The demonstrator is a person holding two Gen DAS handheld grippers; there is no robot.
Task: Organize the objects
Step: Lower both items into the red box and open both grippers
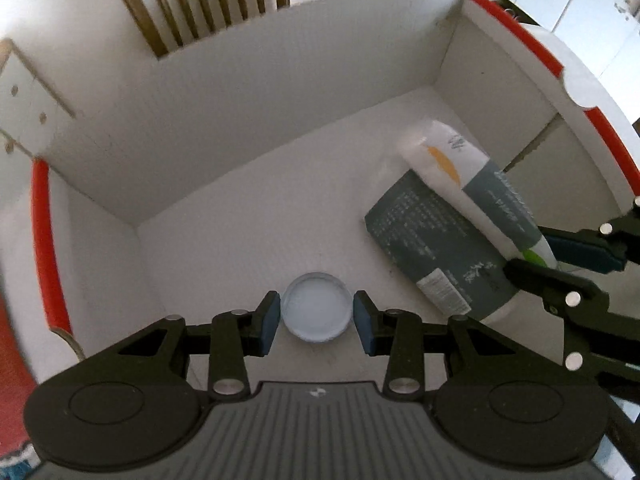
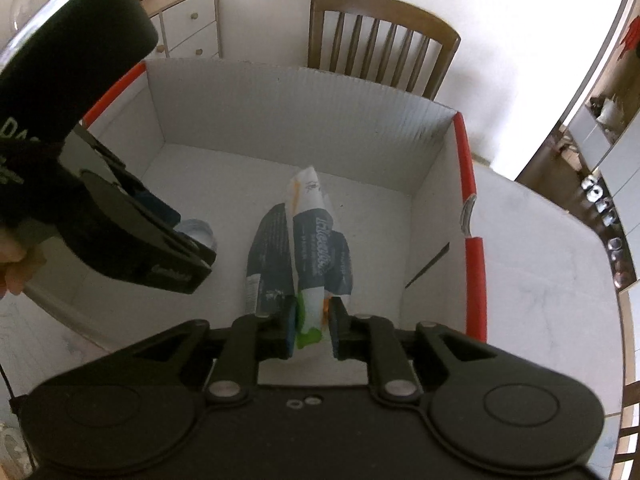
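Note:
A white cardboard box with red rims holds everything. My left gripper is low inside it, shut on a pale blue round lid that rests on the box floor. To the right, a white, grey and green tube lies on a grey packet. In the right wrist view my right gripper straddles the tube's green end. Its left pad touches the tube and a thin gap shows at the right pad, so it is open. The lid peeks out behind the left tool's black body.
A wooden slat-back chair stands behind the box. A white drawer cabinet is at the back left. The box sits on a white tabletop. A hand holds the left tool. The two grippers are close together inside the box.

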